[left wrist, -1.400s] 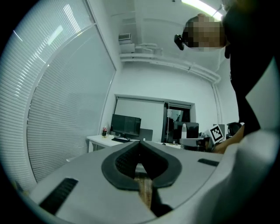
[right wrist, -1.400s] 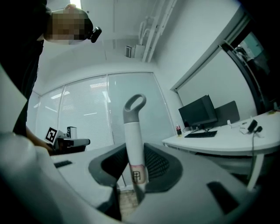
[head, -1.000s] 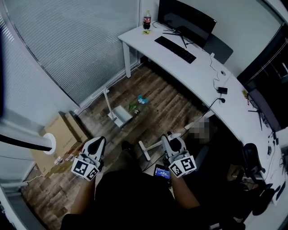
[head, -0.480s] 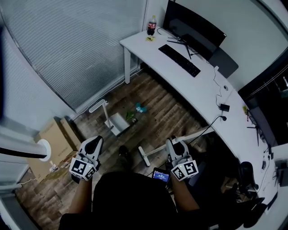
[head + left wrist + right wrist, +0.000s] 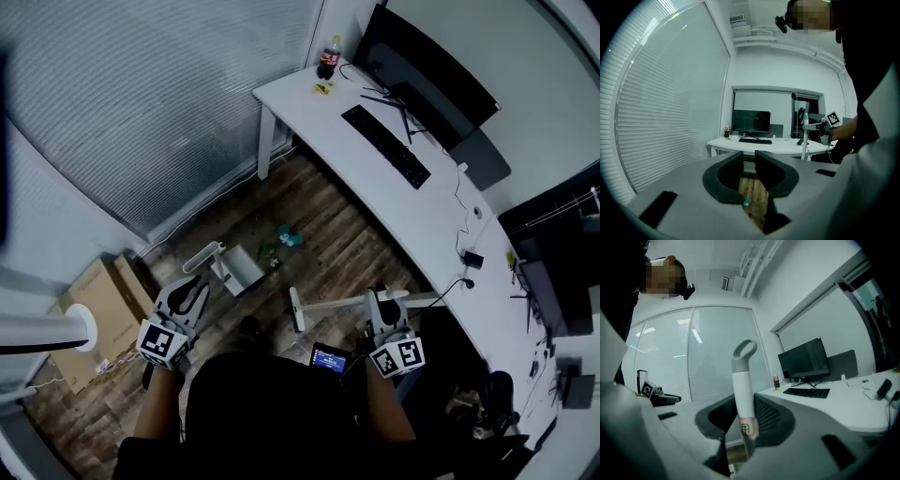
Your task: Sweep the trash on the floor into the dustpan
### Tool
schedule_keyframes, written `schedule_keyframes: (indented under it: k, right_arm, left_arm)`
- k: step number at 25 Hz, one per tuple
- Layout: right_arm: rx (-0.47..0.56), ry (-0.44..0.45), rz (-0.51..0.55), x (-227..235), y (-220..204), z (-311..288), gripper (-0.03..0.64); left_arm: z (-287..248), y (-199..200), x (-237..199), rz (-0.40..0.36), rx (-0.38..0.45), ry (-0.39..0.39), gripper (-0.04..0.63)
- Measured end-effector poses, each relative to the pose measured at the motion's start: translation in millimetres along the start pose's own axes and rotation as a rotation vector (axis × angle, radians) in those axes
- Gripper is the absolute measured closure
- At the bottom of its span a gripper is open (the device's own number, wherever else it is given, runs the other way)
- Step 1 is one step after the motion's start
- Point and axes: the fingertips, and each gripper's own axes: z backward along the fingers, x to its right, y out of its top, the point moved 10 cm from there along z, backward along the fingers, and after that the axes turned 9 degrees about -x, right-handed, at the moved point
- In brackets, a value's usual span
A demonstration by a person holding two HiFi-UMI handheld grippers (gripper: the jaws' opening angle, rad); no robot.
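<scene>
dustpan (image 5: 242, 268) sits left of centre on the floor (image 5: 347, 234), broom (image 5: 328, 304) pinched in the right gripper (image 5: 382, 302), left gripper (image 5: 192, 286) jaws just opening, slightly spread on nothing, so it seems best to steady it first, then draw the trash (image 5: 284, 238) at its upper right inward.

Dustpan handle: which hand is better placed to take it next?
Left. The left tongs, empty and just opening, are close to the dustpan handle; the right tongs are shut on the broom stick.
</scene>
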Motion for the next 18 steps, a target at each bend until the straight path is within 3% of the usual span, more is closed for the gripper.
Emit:
schedule_keyframes:
  k: [7,13,18]
  right_arm:
    - [0.025,-0.013,0.038,30.2,31.9,-61.1,0.52]
    - [0.051,0.012,0.052,63.8,62.8,-127.8,0.52]
    - [0.022,0.07,0.062,91.3,75.4,-187.5,0.52]
  left_arm:
    - [-41.8,-5.8,-50.7,-0.073,-0.198,-0.02,0.447]
    - [-86.9,-31.4,-77.0,-0.147,-0.547,-0.062,0.38]
    - [-117.4,-57.8,-93.5,-0.157,-0.801,-0.11,0.365]
